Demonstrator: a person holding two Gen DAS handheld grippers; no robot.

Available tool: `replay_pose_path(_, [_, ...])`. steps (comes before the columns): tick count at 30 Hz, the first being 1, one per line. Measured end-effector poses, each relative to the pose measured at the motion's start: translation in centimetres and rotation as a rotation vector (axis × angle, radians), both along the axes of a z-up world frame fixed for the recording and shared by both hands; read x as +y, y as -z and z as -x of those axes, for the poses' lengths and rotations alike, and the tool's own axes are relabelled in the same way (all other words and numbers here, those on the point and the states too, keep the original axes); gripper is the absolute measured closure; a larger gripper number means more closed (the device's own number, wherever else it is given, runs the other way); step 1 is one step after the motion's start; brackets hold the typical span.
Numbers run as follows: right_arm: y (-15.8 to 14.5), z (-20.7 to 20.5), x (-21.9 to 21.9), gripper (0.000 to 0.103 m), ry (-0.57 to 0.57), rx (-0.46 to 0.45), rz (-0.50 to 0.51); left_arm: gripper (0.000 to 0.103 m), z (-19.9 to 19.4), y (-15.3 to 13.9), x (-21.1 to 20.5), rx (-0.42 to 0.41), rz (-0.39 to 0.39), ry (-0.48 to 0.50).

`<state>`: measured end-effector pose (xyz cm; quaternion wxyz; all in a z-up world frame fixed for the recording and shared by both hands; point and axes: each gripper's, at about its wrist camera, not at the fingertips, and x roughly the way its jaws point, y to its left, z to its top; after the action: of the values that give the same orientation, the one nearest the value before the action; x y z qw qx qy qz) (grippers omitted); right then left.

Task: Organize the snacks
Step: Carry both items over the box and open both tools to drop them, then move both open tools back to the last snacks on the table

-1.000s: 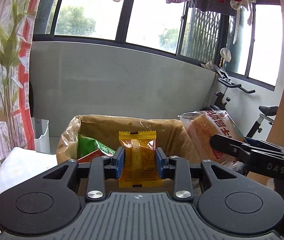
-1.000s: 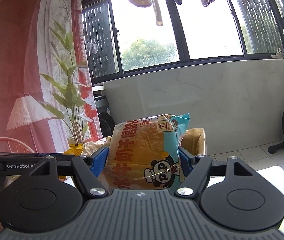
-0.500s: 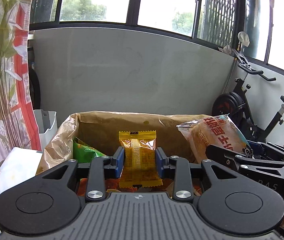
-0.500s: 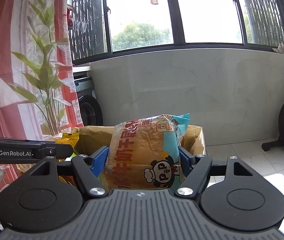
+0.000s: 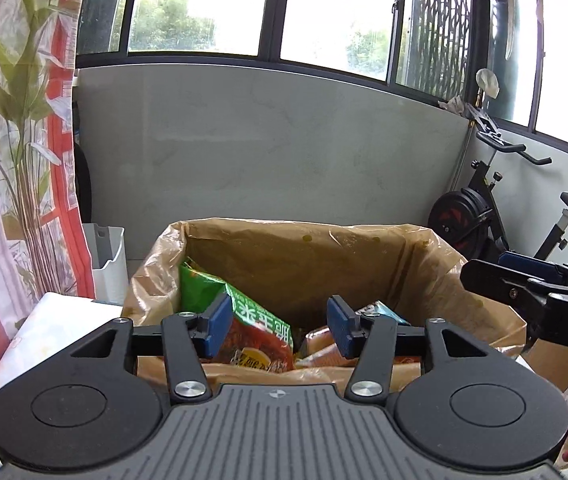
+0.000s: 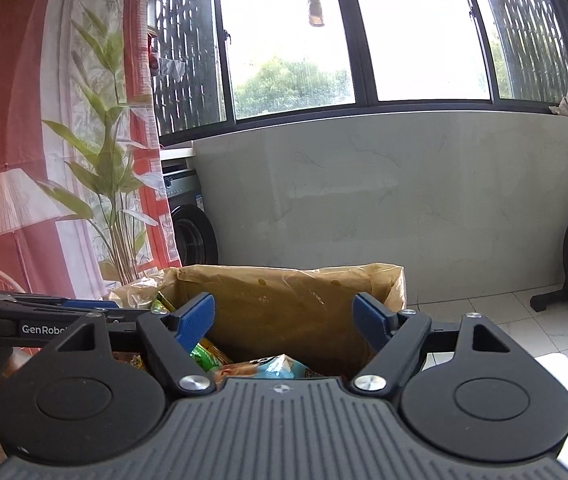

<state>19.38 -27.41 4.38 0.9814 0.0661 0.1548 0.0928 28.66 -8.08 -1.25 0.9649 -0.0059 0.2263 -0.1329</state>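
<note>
A box lined with a brown plastic bag (image 5: pixel 304 240) stands just ahead of both grippers. Inside lie a green and red snack bag (image 5: pixel 259 332) and the orange and teal bread package (image 5: pixel 320 344). My left gripper (image 5: pixel 279 320) hangs over the box's near edge with its jaws opening and nothing between the blue pads. Over the same box (image 6: pixel 284 276), my right gripper (image 6: pixel 284 314) is also opening and empty, with the bread package (image 6: pixel 275 368) lying below it. Each gripper shows in the other's view: the right gripper (image 5: pixel 524 288) and the left gripper (image 6: pixel 63 308). The small yellow packet is out of sight.
A white bin (image 5: pixel 107 256) stands left of the box beside a plant-print curtain (image 5: pixel 11 160). An exercise bike (image 5: pixel 484 216) is at the right and a washing machine (image 6: pixel 191 224) at the back left. The box sits at the far end of a white table (image 5: pixel 43 320).
Both grippers moved forward over the box and opened. The yellow packet left the left jaws and the bread package left the right jaws, which now lies in the box.
</note>
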Motion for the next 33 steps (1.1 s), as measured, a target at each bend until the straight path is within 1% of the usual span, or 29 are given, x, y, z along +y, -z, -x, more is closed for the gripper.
replay_pose_path(4, [-0.4,2.1,0.3,0.024,-0.01,0.008,-0.082,0.048,2.5,0.0,2.2,-0.017,-0.022,0.014])
replay_pose_path(6, [-0.5,3.3,0.6,0.024,-0.009,0.002,-0.103,0.048,3.9,0.0,3.5,-0.018,-0.035,0.025])
replay_pose_path(11, [-0.1,5.9,1.9,0.023,-0.015,-0.006,-0.1,0.048,6.4,0.1,6.8,-0.005,-0.045,0.01])
replay_pose_path(13, [0.3,6.6,2.6,0.019,-0.017,-0.003,-0.091,0.048,7.0,0.4,8.2,0.0,-0.046,0.001])
replay_pose_path(15, [0.8,7.3,3.4,0.018,-0.003,-0.006,-0.066,0.048,7.5,1.0,9.2,0.016,-0.046,-0.011])
replay_pose_path(19, [2.6,8.7,5.0,0.018,0.012,0.002,-0.039,0.049,8.1,2.7,10.9,0.066,-0.027,-0.037])
replay_pose_path(24, [5.3,10.7,5.8,0.018,0.054,0.026,-0.073,0.049,8.8,5.5,12.7,0.137,-0.002,-0.057])
replay_pose_path(30, [9.3,11.7,6.1,0.019,0.07,0.128,-0.071,0.049,8.6,9.3,13.4,0.227,-0.02,-0.078])
replay_pose_path(33, [11.1,11.6,6.0,0.019,0.073,0.184,-0.082,0.049,8.1,10.9,13.5,0.276,-0.006,-0.087])
